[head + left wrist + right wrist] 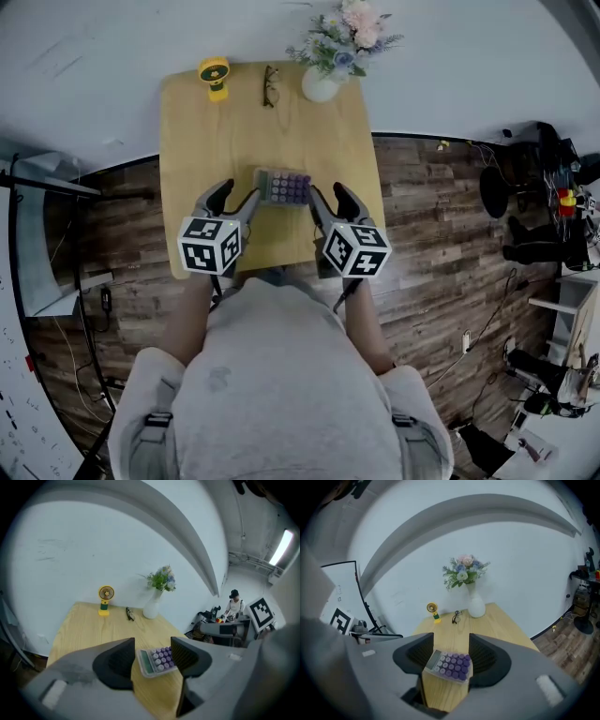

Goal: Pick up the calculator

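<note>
The calculator (284,187), small with purple keys and a green display strip, lies flat near the front of the wooden table (197,141). My left gripper (239,199) hovers just left of it and my right gripper (328,197) just right of it, both angled toward it. In the left gripper view the calculator (157,660) shows ahead between the open jaws of the left gripper (151,648), with no pad on it. In the right gripper view the calculator (449,665) also lies ahead of the open right gripper (451,641), untouched.
At the table's far edge stand a yellow mini fan (214,75), a pair of glasses (270,84) and a white vase of flowers (322,82). Beyond is a white wall. Equipment and cables (553,216) crowd the wooden floor to the right.
</note>
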{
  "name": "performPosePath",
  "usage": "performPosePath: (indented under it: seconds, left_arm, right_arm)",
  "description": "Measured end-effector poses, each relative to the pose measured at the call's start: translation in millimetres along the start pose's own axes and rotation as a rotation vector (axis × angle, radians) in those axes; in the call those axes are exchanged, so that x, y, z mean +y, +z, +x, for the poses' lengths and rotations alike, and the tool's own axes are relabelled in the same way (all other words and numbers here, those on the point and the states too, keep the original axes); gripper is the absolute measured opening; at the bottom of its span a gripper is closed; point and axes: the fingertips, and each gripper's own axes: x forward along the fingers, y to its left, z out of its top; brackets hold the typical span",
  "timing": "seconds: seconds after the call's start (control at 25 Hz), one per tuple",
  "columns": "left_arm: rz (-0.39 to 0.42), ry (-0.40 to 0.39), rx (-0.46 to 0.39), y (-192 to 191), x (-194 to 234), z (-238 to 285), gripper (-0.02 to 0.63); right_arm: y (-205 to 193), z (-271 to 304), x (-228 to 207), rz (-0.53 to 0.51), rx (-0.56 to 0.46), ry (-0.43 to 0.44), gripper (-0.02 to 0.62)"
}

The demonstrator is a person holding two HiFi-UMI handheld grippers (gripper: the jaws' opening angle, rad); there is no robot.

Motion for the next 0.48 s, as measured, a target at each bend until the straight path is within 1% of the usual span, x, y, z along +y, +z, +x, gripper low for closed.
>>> performPosePath:
  seconds: [0.28,0.44,0.48]
  left_arm:
    - [-0.065,0.012,0.089,-30,10,24,0.250]
    - [-0.077,0.013,0.132,-40,13,38,0.252]
    - [-0.078,0.010,0.145,-42,13,42,0.262]
  right_arm:
    - [-33,21,-16,0.080,0.105,0.006,0.238]
    - [-49,34,-26,0.116,0.165,0.012,0.242]
    - [-53,37,-28,0.125,0.180,0.012,0.242]
